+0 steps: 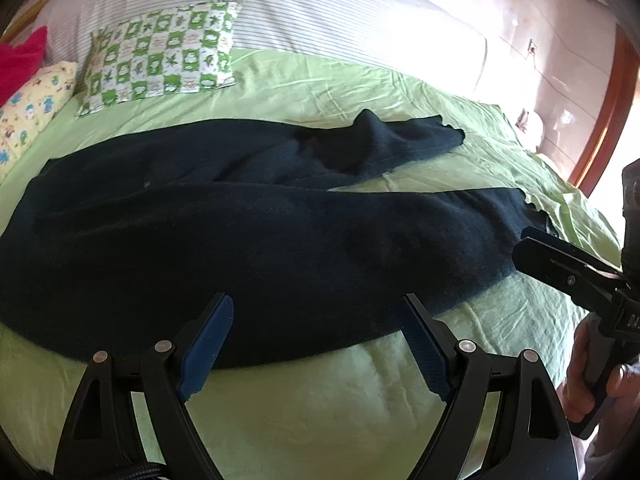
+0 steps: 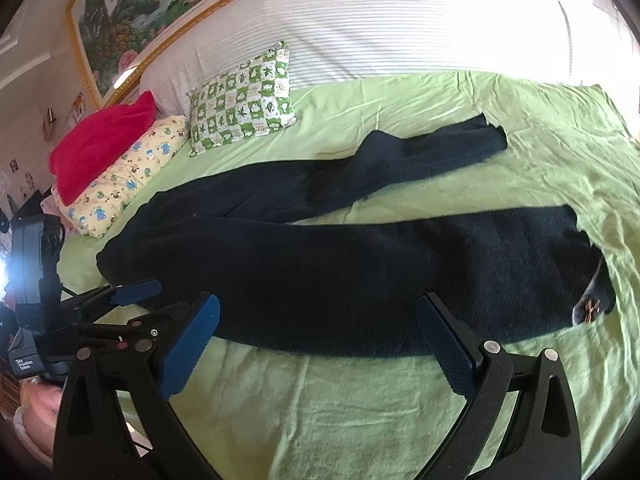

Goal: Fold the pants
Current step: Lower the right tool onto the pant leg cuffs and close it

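Dark navy pants (image 1: pixel 224 236) lie spread out on a light green bed sheet (image 1: pixel 304 400), waist to the left, two legs running right and splayed apart. They also show in the right wrist view (image 2: pixel 360 276). My left gripper (image 1: pixel 316 312) is open and empty, hovering over the near edge of the near leg. My right gripper (image 2: pixel 318 312) is open and empty over the near edge of the same leg. The right gripper also shows in the left wrist view (image 1: pixel 532 248), close to the near leg's cuff; whether it touches the cloth is unclear. The left gripper shows in the right wrist view (image 2: pixel 136 290) near the waist.
A green-and-white checked pillow (image 2: pixel 244 100), a yellow patterned pillow (image 2: pixel 124 180) and a red cushion (image 2: pixel 104 144) lie at the head of the bed. A white striped headboard cushion (image 2: pixel 360 24) runs behind. A framed painting (image 2: pixel 152 8) hangs above.
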A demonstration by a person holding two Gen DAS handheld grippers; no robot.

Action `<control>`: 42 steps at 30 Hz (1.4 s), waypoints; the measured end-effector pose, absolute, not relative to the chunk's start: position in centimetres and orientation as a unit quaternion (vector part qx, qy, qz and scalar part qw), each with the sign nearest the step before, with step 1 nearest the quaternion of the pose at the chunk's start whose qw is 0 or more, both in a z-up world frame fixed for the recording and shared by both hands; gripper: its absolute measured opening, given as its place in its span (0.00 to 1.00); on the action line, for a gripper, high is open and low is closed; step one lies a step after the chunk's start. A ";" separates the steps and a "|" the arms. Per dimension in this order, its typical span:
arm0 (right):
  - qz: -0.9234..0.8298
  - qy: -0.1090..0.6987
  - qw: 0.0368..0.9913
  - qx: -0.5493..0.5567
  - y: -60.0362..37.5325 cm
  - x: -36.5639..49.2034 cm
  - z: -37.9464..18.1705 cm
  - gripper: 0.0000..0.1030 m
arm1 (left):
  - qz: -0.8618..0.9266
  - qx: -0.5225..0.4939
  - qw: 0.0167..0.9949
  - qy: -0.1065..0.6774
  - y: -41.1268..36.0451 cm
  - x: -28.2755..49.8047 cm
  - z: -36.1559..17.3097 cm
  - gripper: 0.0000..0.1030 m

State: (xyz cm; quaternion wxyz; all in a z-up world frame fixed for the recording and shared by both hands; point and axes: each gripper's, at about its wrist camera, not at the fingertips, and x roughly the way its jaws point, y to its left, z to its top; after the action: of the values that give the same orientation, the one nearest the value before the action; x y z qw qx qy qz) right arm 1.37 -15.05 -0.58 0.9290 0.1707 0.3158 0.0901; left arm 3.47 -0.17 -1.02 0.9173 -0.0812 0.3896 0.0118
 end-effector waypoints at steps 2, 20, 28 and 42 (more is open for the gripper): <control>0.092 0.314 0.929 0.170 -15.4 1.8 -0.3 0.96 | 0.005 -0.076 0.918 0.390 0.0 4.2 -0.7 0.82; 0.066 0.348 0.913 0.202 -25.4 9.2 2.2 0.87 | -0.040 -0.030 0.907 0.418 1.8 15.1 2.7 0.82; 0.058 0.384 0.897 0.213 -31.3 16.2 2.4 0.82 | -0.100 0.038 0.886 0.451 1.7 24.2 2.7 0.82; 0.053 0.470 0.859 0.198 -37.1 28.1 -1.7 0.75 | -0.181 0.037 0.832 0.523 3.7 36.2 -0.8 0.76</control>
State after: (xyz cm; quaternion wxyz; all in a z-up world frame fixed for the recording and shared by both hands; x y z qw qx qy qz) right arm 28.13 -37.10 -1.70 0.8588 0.1978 0.4696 0.0527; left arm 36.18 3.69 -0.81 0.8317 0.0374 0.5235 -0.1810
